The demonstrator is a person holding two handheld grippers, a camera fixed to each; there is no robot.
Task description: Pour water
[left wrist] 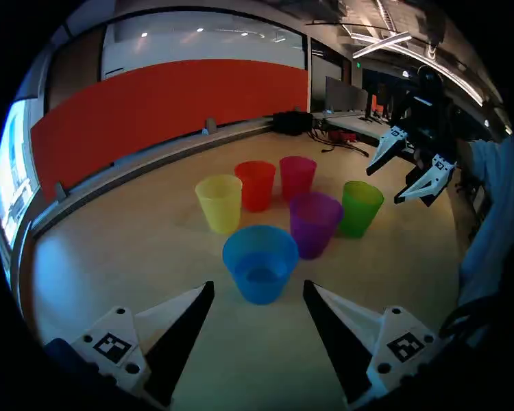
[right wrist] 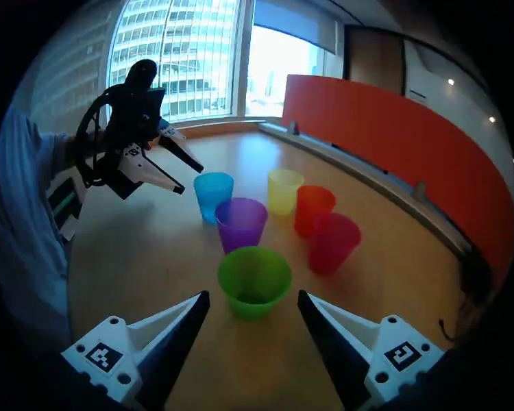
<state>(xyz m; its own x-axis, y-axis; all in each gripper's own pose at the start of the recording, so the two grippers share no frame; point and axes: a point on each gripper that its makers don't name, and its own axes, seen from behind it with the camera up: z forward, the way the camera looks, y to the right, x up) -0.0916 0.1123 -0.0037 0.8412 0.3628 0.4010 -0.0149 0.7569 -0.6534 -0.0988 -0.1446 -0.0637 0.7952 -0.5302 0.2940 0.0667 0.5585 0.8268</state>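
At table (left wrist: 120,260) centre, upright blue cup (left wrist: 260,264) is seen just ahead of spread left gripper (left wrist: 257,284); green cup (right wrist: 254,281), ahead of spread right gripper (right wrist: 252,294).

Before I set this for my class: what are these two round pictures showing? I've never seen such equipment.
A person holds a two-finger gripper in each hand; each carries a camera looking along its own fingers. One picture comes from the left gripper, facing the blue cup; the other from the right gripper, facing the green cup. A purple cup, yellow cup, orange cup and pink cup also stand on the wooden table. Both grippers are open, holding nothing.
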